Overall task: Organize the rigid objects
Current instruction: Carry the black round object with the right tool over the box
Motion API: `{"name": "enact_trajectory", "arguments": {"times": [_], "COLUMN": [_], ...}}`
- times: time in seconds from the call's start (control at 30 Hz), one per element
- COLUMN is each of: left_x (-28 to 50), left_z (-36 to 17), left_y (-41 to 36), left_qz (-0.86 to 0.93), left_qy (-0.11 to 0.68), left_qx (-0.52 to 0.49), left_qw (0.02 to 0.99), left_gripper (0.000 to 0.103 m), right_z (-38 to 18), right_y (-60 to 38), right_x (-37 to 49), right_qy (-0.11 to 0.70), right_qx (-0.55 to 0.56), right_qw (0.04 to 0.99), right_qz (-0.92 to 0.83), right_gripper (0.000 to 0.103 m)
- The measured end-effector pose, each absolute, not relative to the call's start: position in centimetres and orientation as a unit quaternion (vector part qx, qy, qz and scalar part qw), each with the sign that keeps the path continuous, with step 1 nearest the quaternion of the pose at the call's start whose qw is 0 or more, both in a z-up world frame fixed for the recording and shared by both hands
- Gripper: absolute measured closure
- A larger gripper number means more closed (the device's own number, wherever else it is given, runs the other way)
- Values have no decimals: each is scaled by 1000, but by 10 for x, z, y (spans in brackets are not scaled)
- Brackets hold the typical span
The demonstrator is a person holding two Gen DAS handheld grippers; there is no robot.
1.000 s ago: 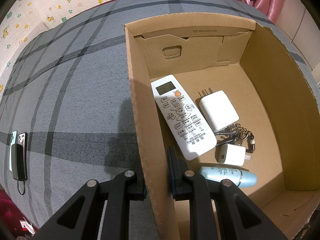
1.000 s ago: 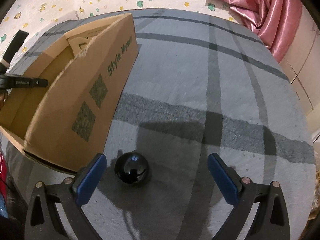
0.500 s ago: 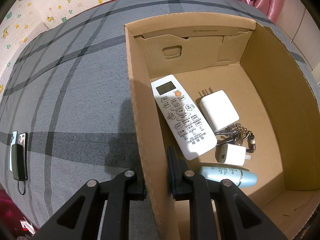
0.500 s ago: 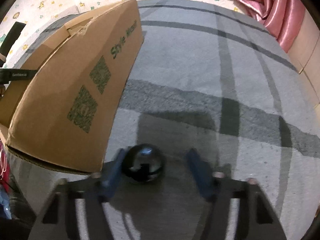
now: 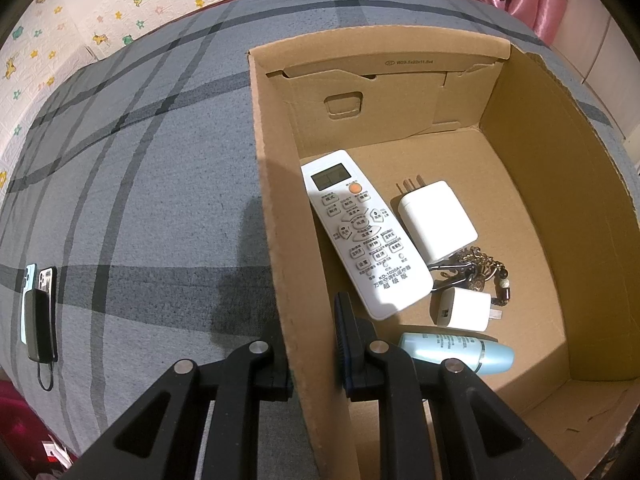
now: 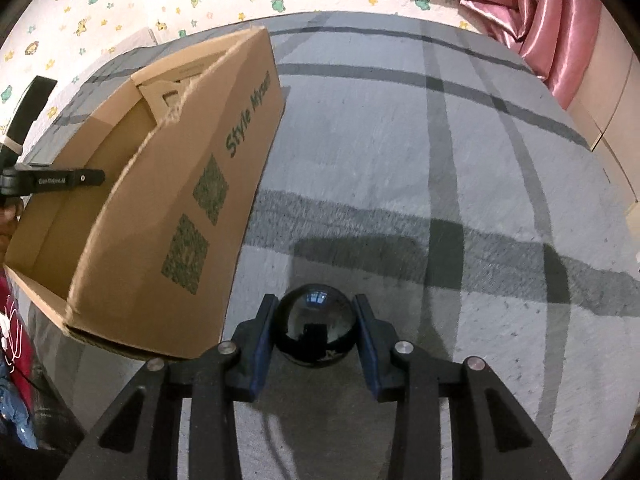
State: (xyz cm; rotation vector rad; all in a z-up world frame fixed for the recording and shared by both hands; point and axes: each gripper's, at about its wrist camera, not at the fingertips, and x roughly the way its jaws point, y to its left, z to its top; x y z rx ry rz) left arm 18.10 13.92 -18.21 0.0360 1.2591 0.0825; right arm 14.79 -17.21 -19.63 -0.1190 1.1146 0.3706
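My left gripper point(image 5: 310, 344) is shut on the near left wall of the open cardboard box point(image 5: 276, 208), one finger outside and one inside. The box holds a white remote point(image 5: 362, 232), a large white charger point(image 5: 436, 220), a small white plug point(image 5: 460, 308), a keychain with beads point(image 5: 476, 268) and a pale blue bottle point(image 5: 460, 354). My right gripper point(image 6: 315, 332) is shut on a glossy black ball point(image 6: 315, 326), just right of the box's printed outer wall point(image 6: 192, 216). The ball looks slightly above the carpet.
The floor is grey carpet with dark stripes point(image 6: 440, 160). Two phones and a black device with a cord point(image 5: 38, 312) lie on the carpet at the far left. A pink curtain point(image 6: 540, 20) hangs at the back right. A patterned wall runs along the back.
My right gripper has moved onto the black ball and closed on it; a second ago it was wide open with the ball lying between the fingers. The left gripper has not moved.
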Motion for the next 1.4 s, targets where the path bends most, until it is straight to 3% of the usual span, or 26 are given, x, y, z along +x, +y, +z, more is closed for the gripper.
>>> {"name": "enact_trajectory", "arguments": {"times": [1.4], "left_x": [187], "left_z": [-181], "left_y": [137], "left_qz": [42], "left_qy": [600], "left_qx": [17], "left_qw": [799], "left_gripper": [85], "right_z": [-72], "right_y": [-113], "right_x": [196], "right_qy": [435], "right_qx": [-53], "right_qw": [879], "right_qz": [187], "right_gripper": [63]}}
